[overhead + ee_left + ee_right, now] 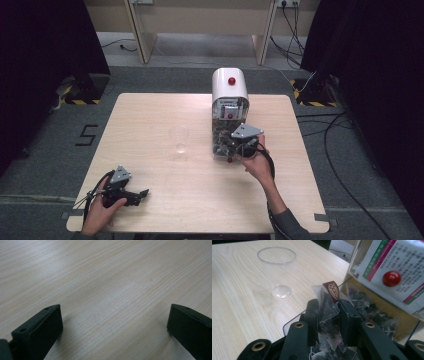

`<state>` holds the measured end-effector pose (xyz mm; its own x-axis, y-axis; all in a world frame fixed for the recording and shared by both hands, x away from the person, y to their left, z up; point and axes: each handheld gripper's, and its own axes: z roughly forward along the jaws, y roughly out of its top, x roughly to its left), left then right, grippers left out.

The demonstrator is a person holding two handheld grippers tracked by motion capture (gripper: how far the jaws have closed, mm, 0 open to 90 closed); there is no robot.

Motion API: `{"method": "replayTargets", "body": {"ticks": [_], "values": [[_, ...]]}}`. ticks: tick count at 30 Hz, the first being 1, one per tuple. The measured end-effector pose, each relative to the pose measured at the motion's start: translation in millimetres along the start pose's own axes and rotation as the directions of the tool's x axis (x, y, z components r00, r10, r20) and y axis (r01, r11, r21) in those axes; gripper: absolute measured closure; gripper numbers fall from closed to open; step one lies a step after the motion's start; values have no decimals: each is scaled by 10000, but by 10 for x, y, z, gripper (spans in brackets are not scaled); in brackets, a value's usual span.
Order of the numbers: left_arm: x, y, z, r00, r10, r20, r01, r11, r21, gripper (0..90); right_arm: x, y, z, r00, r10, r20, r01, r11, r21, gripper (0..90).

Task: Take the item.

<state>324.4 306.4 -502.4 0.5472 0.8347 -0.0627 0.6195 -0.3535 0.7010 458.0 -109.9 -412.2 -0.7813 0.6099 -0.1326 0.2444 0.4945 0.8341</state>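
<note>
Black fingers (344, 315) pinching tea bag (328, 312), dispenser (387, 290) beside

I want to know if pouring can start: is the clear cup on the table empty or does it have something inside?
Empty. Through the clear cup the wooden table shows plainly, with nothing inside it.

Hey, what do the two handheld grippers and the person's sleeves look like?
Both grippers, left gripper and right gripper, are black, each topped by a grey three-cornered plate with a black cable trailing. Jaws are blocky, with brass-ringed pivots. The right arm wears a grey sleeve.
</note>
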Motion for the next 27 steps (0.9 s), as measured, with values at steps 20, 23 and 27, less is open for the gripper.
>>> {"method": "replayTargets", "body": {"ticks": [20,23,27], "values": [[-1,0,1,10000,-18,5,18,10000,-7,0,-31,117,-116,9992,344,-225,-360,9964,-764,714],[0,0,0,10000,-1,0,1,10000,1,0,-32,143,-120,9994,242,-254,-261,9966,-776,714],[-1,0,1,10000,-19,5,19,10000,-9,0,-26,164,-107,9992,286,-297,-309,9964,-796,714]]}}
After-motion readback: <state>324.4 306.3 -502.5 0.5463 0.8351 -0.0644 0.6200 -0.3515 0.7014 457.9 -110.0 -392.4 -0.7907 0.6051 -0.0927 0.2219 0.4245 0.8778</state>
